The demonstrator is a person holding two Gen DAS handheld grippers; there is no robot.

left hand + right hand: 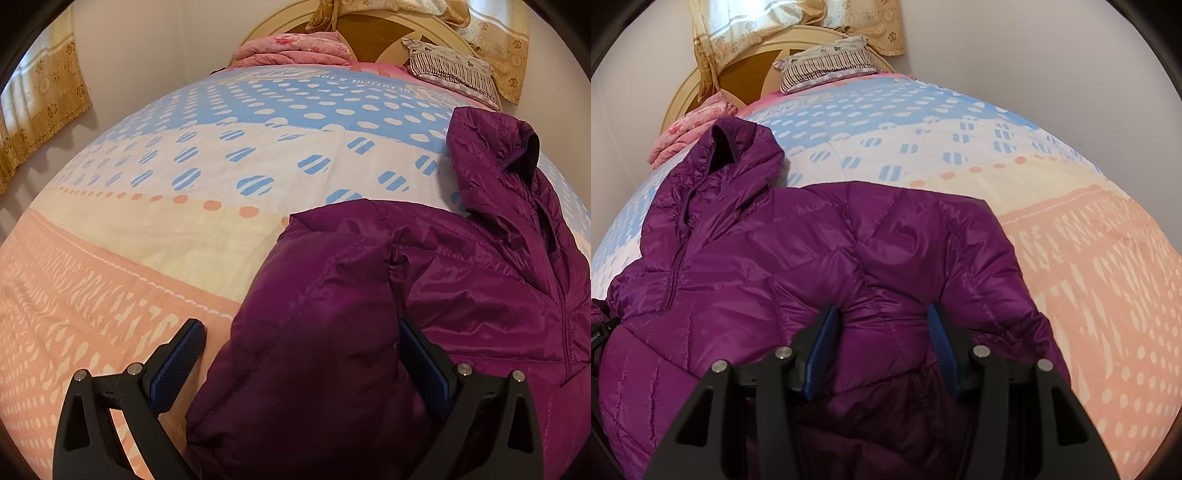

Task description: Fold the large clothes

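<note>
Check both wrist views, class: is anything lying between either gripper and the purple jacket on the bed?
Nothing visible does. The left gripper stands open astride a sleeve of the purple jacket, and the right gripper has jacket fabric bunched between its blue pads. The pillow and pink quilt lie far off by the headboard.

Right gripper — blue pads pressed into bunched purple jacket at lower centre — bedspread beneath.

1. Bed with a bedspread patterned in blue, cream and peach.
2. Rounded cream headboard against plain pale walls.
3. Floral gold curtains, daylight behind them.
4. Striped pillow and pink quilt.
</note>
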